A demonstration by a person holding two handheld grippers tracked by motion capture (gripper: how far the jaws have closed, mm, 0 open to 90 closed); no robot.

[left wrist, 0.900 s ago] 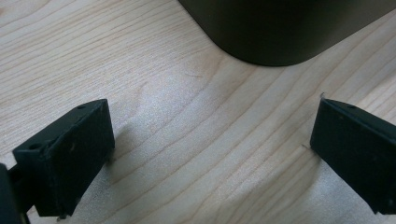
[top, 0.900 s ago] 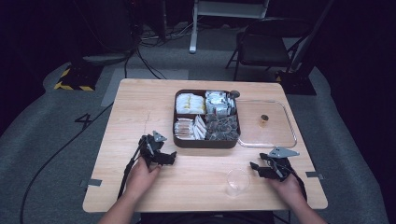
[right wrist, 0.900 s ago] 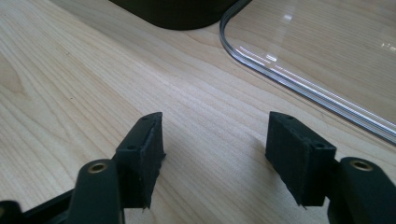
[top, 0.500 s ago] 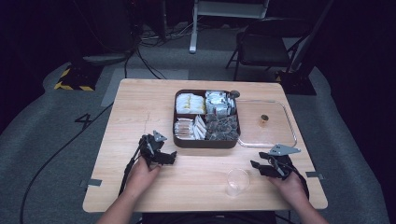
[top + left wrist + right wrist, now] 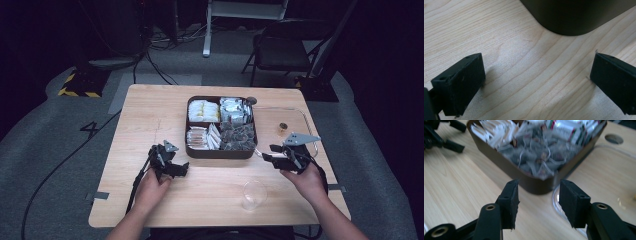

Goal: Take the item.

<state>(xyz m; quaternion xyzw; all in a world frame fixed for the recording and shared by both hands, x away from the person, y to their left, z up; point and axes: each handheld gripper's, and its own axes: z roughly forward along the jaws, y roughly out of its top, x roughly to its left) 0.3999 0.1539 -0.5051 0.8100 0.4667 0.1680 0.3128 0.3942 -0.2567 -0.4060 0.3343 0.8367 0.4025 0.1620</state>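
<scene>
Jaws spread on both grippers, nothing held.
Right gripper (image 5: 537, 202) faces box (image 5: 534, 183) corner just ahead; sachets (image 5: 536, 157) inside look light, soft, crinkly: pinch one by its edge. Left gripper (image 5: 536, 80) rests beside box.

Floor mark (image 5: 89, 128): a "4" in dark tape, left of the table.
Packets (image 5: 571, 128): red and green print, too blurred to read.
</scene>
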